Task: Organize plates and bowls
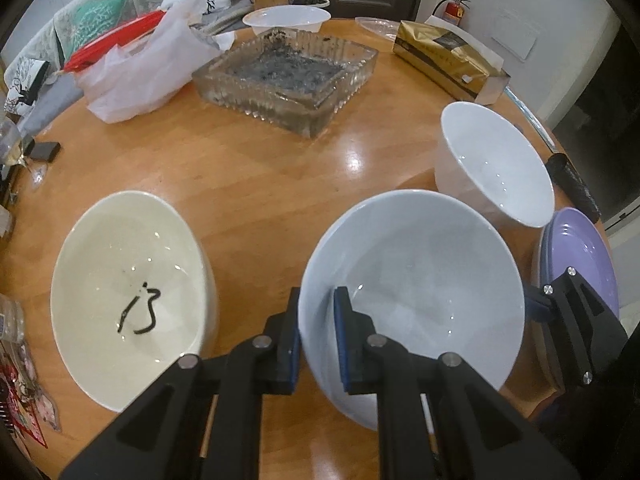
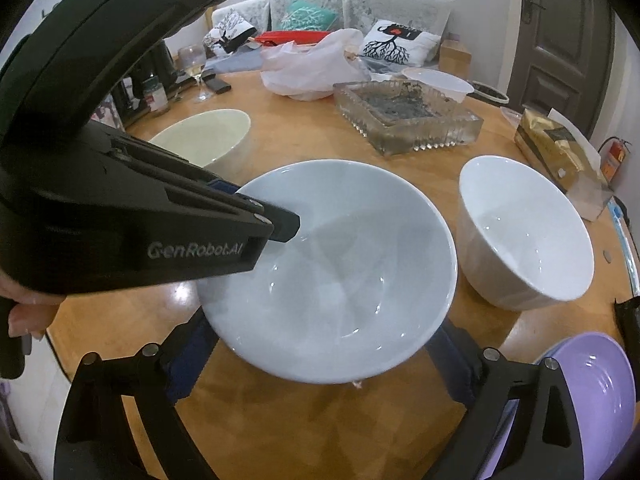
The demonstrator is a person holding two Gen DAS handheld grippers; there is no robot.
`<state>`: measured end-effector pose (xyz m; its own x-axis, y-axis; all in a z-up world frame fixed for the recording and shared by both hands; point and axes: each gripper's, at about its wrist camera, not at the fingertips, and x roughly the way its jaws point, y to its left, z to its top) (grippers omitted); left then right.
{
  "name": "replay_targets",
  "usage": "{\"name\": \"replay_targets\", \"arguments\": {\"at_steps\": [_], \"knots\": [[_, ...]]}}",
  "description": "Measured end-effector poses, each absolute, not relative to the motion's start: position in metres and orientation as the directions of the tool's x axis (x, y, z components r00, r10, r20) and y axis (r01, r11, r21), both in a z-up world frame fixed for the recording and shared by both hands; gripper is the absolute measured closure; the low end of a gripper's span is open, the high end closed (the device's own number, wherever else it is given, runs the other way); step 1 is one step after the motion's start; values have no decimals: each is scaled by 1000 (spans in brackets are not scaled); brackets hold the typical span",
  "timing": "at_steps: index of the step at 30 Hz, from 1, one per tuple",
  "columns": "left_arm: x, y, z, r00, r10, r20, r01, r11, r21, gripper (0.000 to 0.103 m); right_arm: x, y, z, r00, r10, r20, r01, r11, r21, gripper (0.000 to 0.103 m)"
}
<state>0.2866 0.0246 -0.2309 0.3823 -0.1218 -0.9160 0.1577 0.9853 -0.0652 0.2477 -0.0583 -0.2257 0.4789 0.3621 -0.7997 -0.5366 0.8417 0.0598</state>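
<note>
My left gripper (image 1: 318,340) is shut on the near-left rim of a pale blue bowl (image 1: 420,280), one pad inside and one outside. In the right wrist view the same bowl (image 2: 340,264) sits between the two spread fingers of my right gripper (image 2: 322,360), which stands open around its lower wall. The left gripper (image 2: 280,224) reaches in from the left. A cream bowl (image 1: 128,280) with a black mark inside stands to the left. A white bowl (image 1: 496,164) stands to the right. A purple plate (image 2: 592,392) lies at the near right.
On the round wooden table (image 1: 248,184), a square glass dish (image 1: 288,76) sits behind the bowls, with a white plastic bag (image 1: 148,64), a gold box (image 1: 444,56) and a white basin (image 1: 286,18). A wine glass (image 2: 196,68) and jars stand far left.
</note>
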Motion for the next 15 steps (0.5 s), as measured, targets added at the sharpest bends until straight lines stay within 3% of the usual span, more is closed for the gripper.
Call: {"name": "replay_targets", "arguments": {"at_steps": [15], "knots": [[271, 33, -203, 434, -102, -895, 147, 988, -42, 92, 235, -50, -201, 507, 361, -782, -552, 833, 27, 11]]}}
